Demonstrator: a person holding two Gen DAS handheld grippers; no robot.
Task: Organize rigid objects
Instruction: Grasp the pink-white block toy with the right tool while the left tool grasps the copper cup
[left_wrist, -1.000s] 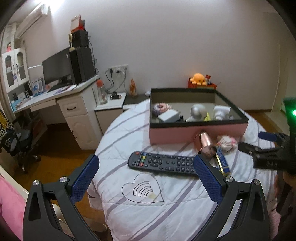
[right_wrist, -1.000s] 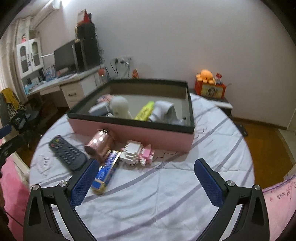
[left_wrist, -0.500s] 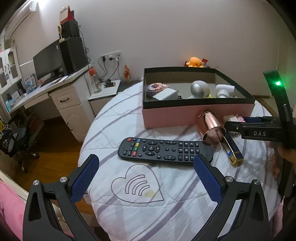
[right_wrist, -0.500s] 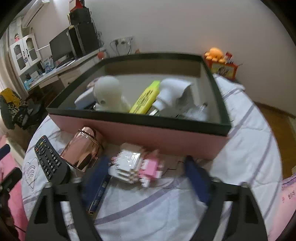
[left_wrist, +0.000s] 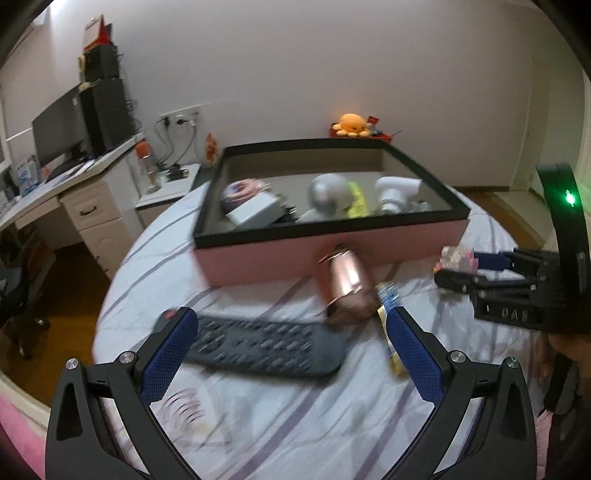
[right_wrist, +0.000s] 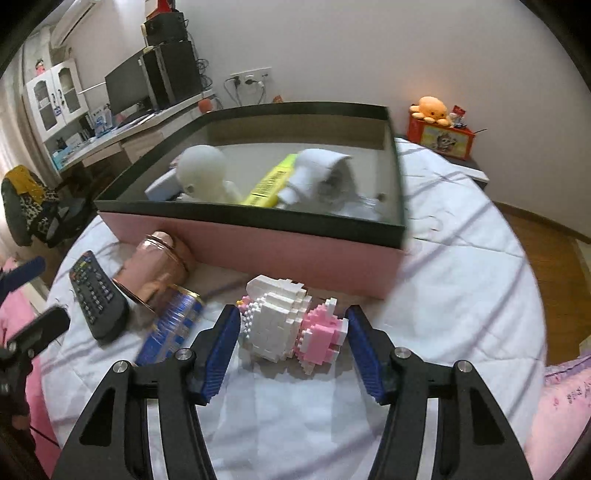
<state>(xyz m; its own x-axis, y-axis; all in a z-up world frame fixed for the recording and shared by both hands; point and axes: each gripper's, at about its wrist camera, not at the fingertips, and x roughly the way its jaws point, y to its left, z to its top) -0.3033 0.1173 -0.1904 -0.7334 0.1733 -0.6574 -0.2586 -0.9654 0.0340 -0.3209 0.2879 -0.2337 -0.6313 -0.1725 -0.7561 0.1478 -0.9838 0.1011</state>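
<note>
Both grippers have dropped toward the pink box (right_wrist: 258, 243): right gripper (right_wrist: 293, 341) closing around the brick toy (right_wrist: 291, 328), left gripper (left_wrist: 288, 350) wide over the remote (left_wrist: 266, 345).

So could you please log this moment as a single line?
right claw: closing around brick figure, pads not touching | left claw: open over remote | pink box: part filled

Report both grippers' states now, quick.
Left gripper: open, empty, above the remote.
Right gripper: jaws closing around the brick figure, pads not yet pressing on it.
</note>
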